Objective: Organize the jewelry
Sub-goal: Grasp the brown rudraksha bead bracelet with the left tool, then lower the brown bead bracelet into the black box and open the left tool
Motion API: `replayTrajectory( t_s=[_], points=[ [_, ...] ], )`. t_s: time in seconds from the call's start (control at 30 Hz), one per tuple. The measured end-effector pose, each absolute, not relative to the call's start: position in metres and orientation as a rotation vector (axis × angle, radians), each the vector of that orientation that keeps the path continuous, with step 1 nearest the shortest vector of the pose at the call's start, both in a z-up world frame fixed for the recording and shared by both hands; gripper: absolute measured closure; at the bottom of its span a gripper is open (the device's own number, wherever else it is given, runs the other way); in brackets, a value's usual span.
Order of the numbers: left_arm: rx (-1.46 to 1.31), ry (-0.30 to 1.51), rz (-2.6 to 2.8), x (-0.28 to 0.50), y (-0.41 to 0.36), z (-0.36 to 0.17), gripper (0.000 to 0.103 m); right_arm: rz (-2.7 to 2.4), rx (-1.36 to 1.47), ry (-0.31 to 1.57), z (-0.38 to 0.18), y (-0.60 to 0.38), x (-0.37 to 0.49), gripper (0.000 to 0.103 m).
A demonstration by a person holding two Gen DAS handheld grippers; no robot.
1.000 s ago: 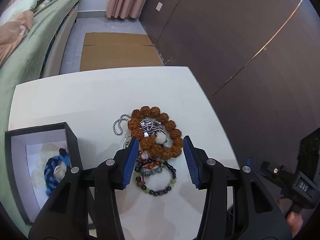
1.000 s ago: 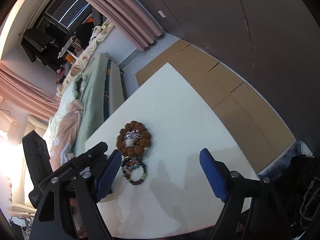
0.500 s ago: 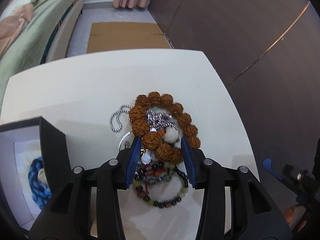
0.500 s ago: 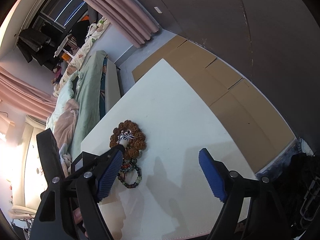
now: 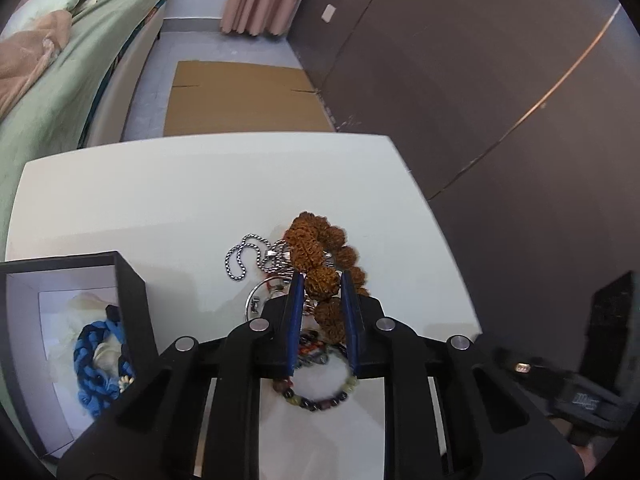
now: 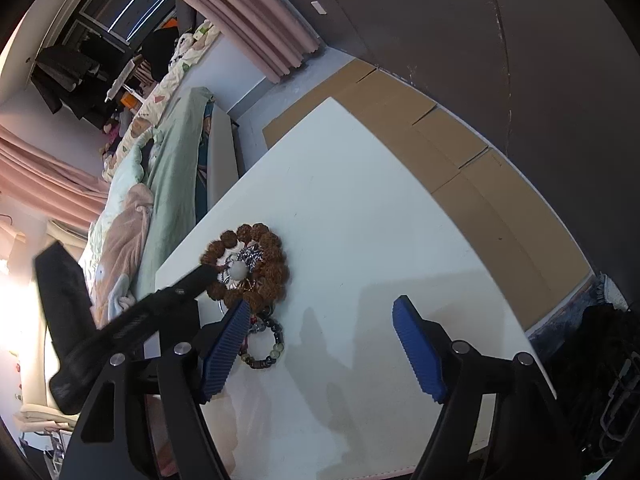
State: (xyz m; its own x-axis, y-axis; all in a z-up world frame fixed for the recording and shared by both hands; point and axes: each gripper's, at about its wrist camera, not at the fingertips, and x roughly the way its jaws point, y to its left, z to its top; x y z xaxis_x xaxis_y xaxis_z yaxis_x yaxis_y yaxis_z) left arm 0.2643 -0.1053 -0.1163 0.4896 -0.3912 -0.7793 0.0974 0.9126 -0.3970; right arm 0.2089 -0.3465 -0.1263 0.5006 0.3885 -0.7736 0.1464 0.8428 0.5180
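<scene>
A brown knobbly bead bracelet (image 5: 316, 240) lies on the white table (image 5: 160, 200) over a silver chain necklace (image 5: 240, 256). My left gripper (image 5: 321, 276) has its blue pads on either side of the bracelet's near beads; the jaws are closing and press on them, and the ring stands tilted up. A dark mixed-bead bracelet (image 5: 316, 394) lies under the fingers. Left of it stands an open black box (image 5: 132, 304) holding a blue braided bracelet (image 5: 94, 360). My right gripper (image 6: 320, 306) hangs open over bare table, right of the brown bracelet (image 6: 272, 264).
A bed with a green cover (image 5: 60, 80) runs along the left. Flat cardboard (image 5: 240, 96) lies on the floor beyond the table's far edge. A dark wall (image 5: 480, 80) stands on the right, close to the table's right edge.
The left gripper's jaws have narrowed from wide apart onto the brown bracelet's near beads, and the ring has tipped up from lying flat. The right gripper has hardly moved.
</scene>
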Motion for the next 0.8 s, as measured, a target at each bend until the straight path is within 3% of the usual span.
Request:
replayTrajectory(
  t_s=[0.2, 0.47, 0.63, 0.8],
  points=[
    [-0.313, 0.986, -0.331, 0.253, -0.098, -0.098, 0.084, 0.179, 0.549, 1.08, -0.13, -0.333, 0.212, 0.038],
    [-0.321, 0.946, -0.354, 0.241, -0.078, -0.073, 0.084, 0.195, 0.51, 1.091, -0.13, -0.319, 0.215, 0.04],
    [-0.32, 0.911, -0.349, 0.231, -0.067, -0.058, 0.084, 0.211, 0.45, 1.132, -0.14, -0.305, 0.219, 0.061],
    [-0.328, 0.901, -0.339, 0.223, -0.053, -0.052, 0.084, 0.224, 0.392, 1.16, -0.149, -0.287, 0.226, 0.067]
  ],
)
